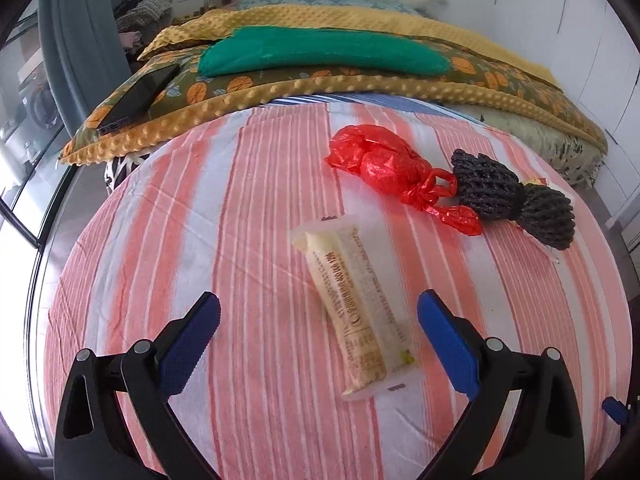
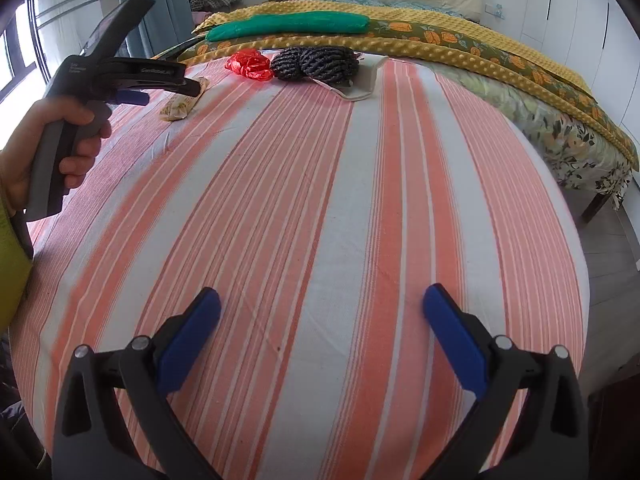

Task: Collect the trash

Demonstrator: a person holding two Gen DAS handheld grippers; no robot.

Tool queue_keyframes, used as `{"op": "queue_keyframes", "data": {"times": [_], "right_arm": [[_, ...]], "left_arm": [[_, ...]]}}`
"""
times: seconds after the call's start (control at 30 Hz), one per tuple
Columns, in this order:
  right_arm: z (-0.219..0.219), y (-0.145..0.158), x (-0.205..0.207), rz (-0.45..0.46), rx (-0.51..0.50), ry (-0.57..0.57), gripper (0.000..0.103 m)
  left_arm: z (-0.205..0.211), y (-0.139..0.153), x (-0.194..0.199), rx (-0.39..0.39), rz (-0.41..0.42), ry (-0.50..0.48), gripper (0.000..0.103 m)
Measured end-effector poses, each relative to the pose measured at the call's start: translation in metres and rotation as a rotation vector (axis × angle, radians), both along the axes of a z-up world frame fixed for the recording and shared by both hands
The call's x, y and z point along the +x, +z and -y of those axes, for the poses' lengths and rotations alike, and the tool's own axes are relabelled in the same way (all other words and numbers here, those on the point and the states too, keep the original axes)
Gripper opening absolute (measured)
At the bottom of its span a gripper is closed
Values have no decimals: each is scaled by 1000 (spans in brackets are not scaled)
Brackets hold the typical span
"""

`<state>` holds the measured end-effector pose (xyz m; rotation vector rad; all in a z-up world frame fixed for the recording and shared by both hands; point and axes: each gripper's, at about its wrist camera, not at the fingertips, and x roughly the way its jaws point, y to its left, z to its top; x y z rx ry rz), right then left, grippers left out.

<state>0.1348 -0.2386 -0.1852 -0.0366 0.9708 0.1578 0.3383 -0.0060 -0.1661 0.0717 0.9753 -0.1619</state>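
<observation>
While the left tongs (image 1: 318, 312) hang wide open and empty over the striped bed sheet (image 1: 240, 240), a long pale wrapper (image 1: 354, 308) lies flat on the bed between and just ahead of their blue pads (image 1: 192, 344), nearer the right-hand pad. Its long axis runs diagonally in the left wrist view, the far end pointing up and left toward the pillows, the near end down and right toward the tongs. Further right and beyond it sits a crumpled red plastic bag (image 1: 384, 168), knotted at its right end, and touching that knot is a black foam net (image 1: 512, 196), bunched in the middle, lying on a piece of light packaging. A dark phone (image 1: 140, 96) rests on the orange-patterned quilt (image 1: 492, 76) at the far left. The right tongs (image 2: 322, 312) are likewise spread wide with nothing between them, hovering above bare sheet well apart from the trash.
</observation>
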Motion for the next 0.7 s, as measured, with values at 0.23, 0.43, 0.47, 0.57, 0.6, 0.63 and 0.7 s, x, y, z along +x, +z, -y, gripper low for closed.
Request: {"op": "queue_keyframes", "data": {"times": [0.23, 0.43, 0.47, 0.57, 0.6, 0.63, 0.7], "right_arm": [[0, 0, 0, 1, -1, 0, 98], [0, 0, -1, 1, -4, 0, 98], [0, 0, 0, 1, -5, 0, 98], [-1, 0, 0, 2, -5, 0, 98], [-1, 0, 0, 2, -5, 0, 98], [-1, 0, 0, 2, -5, 0, 98], [0, 0, 0, 2, -5, 0, 98]], "left_arm": [[16, -6, -8, 25, 8, -56, 29], [-2, 6, -58, -30, 1, -173, 20], [-5, 6, -68, -40, -5, -195, 20], [-10, 4, -100, -67, -24, -273, 21], [-11, 2, -107, -70, -27, -291, 21], [-11, 0, -113, -69, -26, -300, 23], [-12, -5, -120, -65, -18, -303, 44]]}}
